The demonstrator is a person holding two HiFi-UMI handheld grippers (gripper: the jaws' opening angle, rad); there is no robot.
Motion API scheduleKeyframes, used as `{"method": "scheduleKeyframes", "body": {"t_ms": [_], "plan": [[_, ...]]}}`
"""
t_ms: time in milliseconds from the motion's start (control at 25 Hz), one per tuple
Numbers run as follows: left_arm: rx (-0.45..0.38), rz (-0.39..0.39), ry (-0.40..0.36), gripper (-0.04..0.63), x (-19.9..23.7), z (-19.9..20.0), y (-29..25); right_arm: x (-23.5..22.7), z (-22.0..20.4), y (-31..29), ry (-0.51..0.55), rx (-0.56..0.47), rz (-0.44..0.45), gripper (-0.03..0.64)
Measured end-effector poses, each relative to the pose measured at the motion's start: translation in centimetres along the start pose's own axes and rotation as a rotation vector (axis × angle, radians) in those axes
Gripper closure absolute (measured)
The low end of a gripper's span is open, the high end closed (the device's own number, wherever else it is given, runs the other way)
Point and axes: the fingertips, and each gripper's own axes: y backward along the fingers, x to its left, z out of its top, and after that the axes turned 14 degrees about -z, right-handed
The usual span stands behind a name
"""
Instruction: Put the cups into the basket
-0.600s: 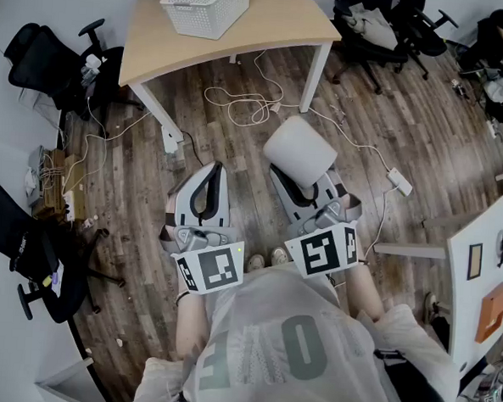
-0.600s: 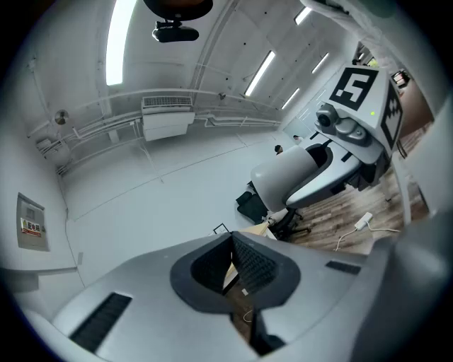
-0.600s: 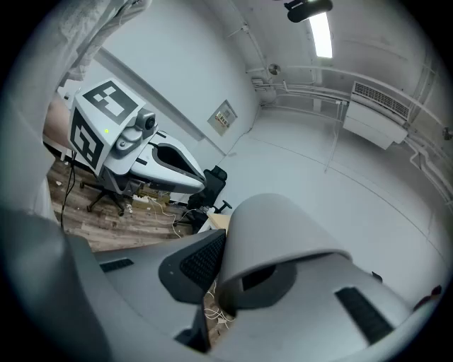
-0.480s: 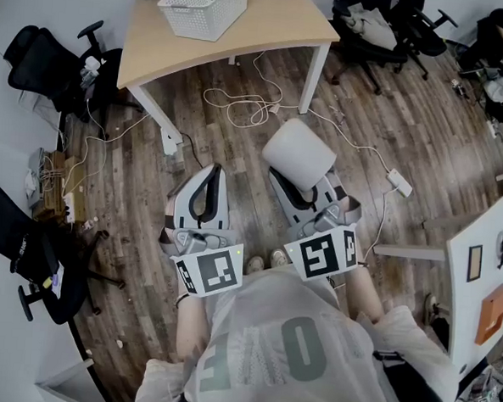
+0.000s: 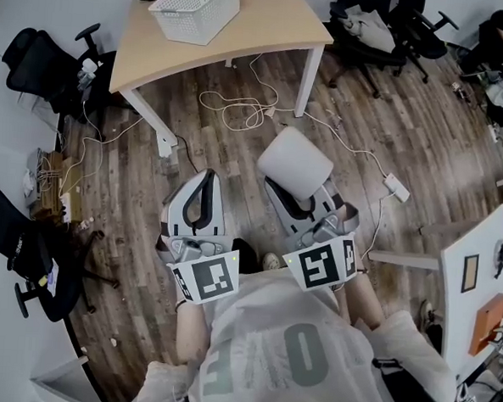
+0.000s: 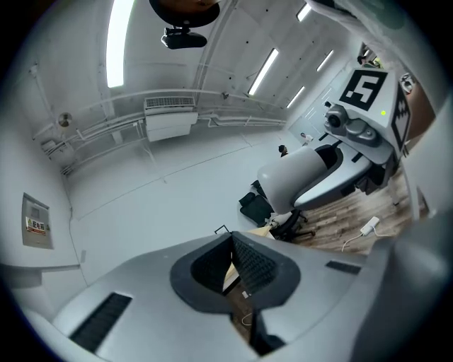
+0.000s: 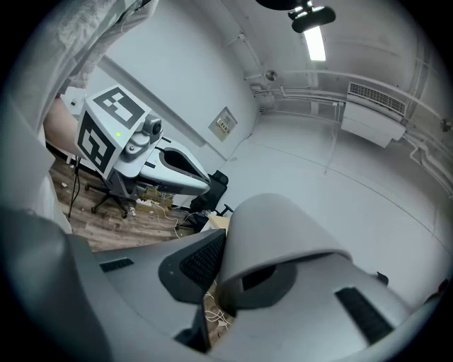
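We see our right gripper [image 5: 298,195] clamped on a pale cup [image 5: 295,159], held over the wood floor [image 5: 392,120] near centre. At its 9 o'clock, our left gripper [image 5: 203,181] has its jaws pressed together with nothing between them. The white basket [image 5: 193,10] sits on the table [image 5: 271,27] at 11 o'clock.

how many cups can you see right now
1: a pale cup clamped in the right gripper, held over the floor. The basket on the table may hide others.

Pale T-shirt [image 5: 268,350], big grey letters; left gripper [image 5: 205,189], right gripper [image 5: 293,188] grey, black ribbed pads [image 6: 255,265]; black-white marker cubes [image 5: 206,278].
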Motion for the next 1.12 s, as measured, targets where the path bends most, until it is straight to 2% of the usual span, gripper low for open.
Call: {"method": "scheduleKeyframes", "body": {"t_ms": [240, 400, 560, 840, 1120], "plan": [[-0.012, -0.008, 0.008, 0.586, 0.7, -0.7, -1.8, -0.5, -1.0, -0.9, -0.021, 0.015, -0.003, 0.584], [-0.004, 0.014, -0.033, 0.586, 2.8, -1.8, -4.2, -1.3, -2.5, -3.0, 0.008, 0.047, -0.027, 0.584], [-0.047, 0.011, -0.027, 0.586, 5.3, -2.3, -6.6, -1.7, -2.9, -5.1, -0.008, 0.054, -0.016, 0.584], [-0.075, 0.009, -0.023, 0.586, 11.0, -4.8, -11.4, -2.0, -2.6, -13.3, 0.039, 0.048, -0.012, 0.584], [-0.106, 0.010, -0.024, 0.586, 19.6, -7.2, -16.3, -4.2, -0.3, -24.0, 0.046, 0.015, -0.032, 0.584]]}}
